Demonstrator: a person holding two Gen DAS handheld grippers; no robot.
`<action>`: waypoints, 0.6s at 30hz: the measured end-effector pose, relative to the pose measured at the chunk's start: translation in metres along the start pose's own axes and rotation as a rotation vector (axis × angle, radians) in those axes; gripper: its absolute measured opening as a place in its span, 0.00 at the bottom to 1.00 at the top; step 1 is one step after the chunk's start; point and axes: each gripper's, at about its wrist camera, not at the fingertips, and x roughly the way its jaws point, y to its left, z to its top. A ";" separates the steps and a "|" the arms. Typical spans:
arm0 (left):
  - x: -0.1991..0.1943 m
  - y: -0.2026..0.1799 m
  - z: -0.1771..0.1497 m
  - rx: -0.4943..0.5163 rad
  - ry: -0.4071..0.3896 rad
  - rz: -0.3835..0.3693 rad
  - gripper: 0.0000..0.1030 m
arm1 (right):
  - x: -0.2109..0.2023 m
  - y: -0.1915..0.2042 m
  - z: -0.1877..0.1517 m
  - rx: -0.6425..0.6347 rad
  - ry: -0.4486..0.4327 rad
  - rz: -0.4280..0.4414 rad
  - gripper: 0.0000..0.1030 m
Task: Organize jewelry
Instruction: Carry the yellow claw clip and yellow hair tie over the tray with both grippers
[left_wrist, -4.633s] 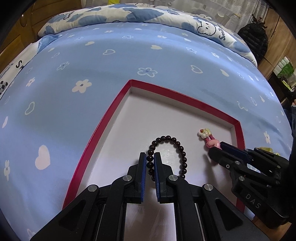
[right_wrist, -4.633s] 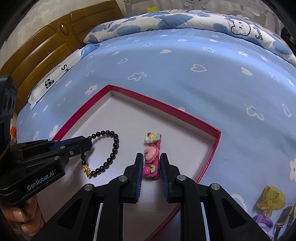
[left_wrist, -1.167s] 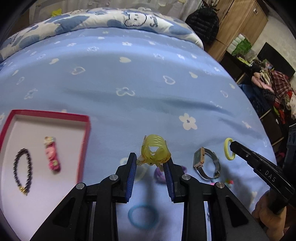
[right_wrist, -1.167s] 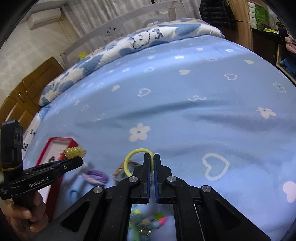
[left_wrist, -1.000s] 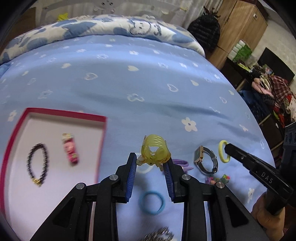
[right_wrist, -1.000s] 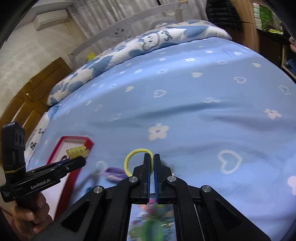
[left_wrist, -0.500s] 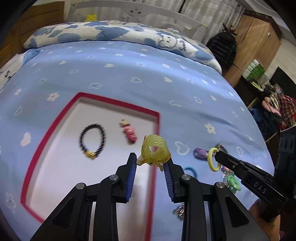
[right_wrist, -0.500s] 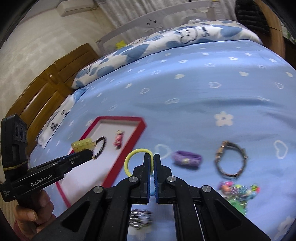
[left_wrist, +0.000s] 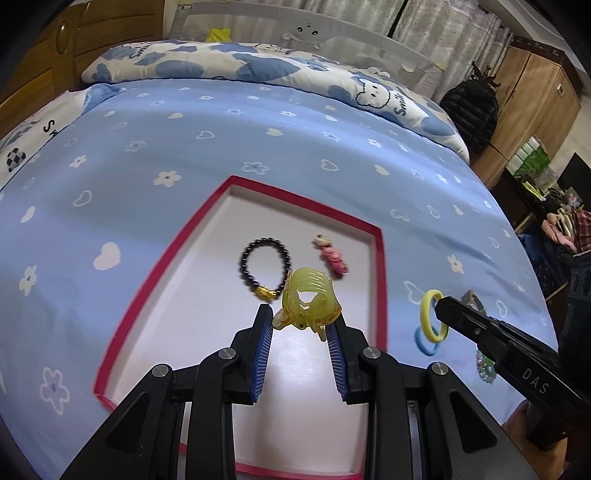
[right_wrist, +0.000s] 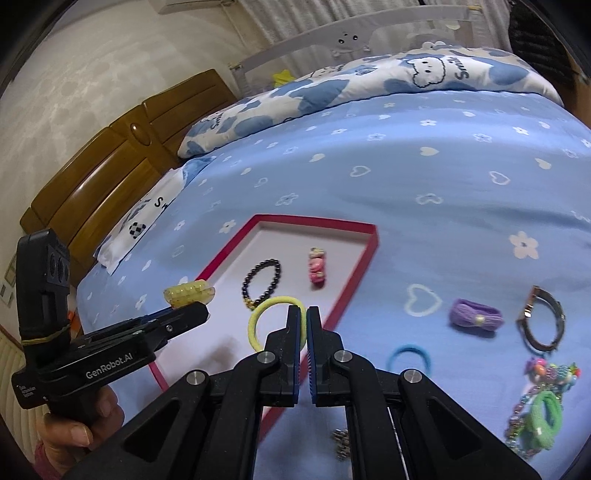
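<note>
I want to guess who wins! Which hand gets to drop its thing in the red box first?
Probably left: the left gripper holds the yellow claw clip over the red box, while the right gripper's yellow hair tie hangs near its edge.

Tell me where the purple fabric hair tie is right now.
In the right wrist view, the purple fabric hair tie lies on the blue bedsheet, right of the red-rimmed tray, between a printed heart outline and the metal-band watch.

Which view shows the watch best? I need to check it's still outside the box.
The right wrist view: the watch lies fully visible on the bedsheet. In the left wrist view, the right gripper mostly hides it.
</note>
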 end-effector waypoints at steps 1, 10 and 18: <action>0.001 0.003 0.001 0.000 0.001 0.004 0.27 | 0.003 0.003 0.000 -0.004 0.002 0.001 0.02; 0.023 0.016 0.016 0.005 0.029 0.033 0.27 | 0.035 0.018 0.004 -0.030 0.040 -0.009 0.02; 0.051 0.023 0.028 0.010 0.074 0.063 0.27 | 0.067 0.015 0.012 -0.033 0.084 -0.034 0.03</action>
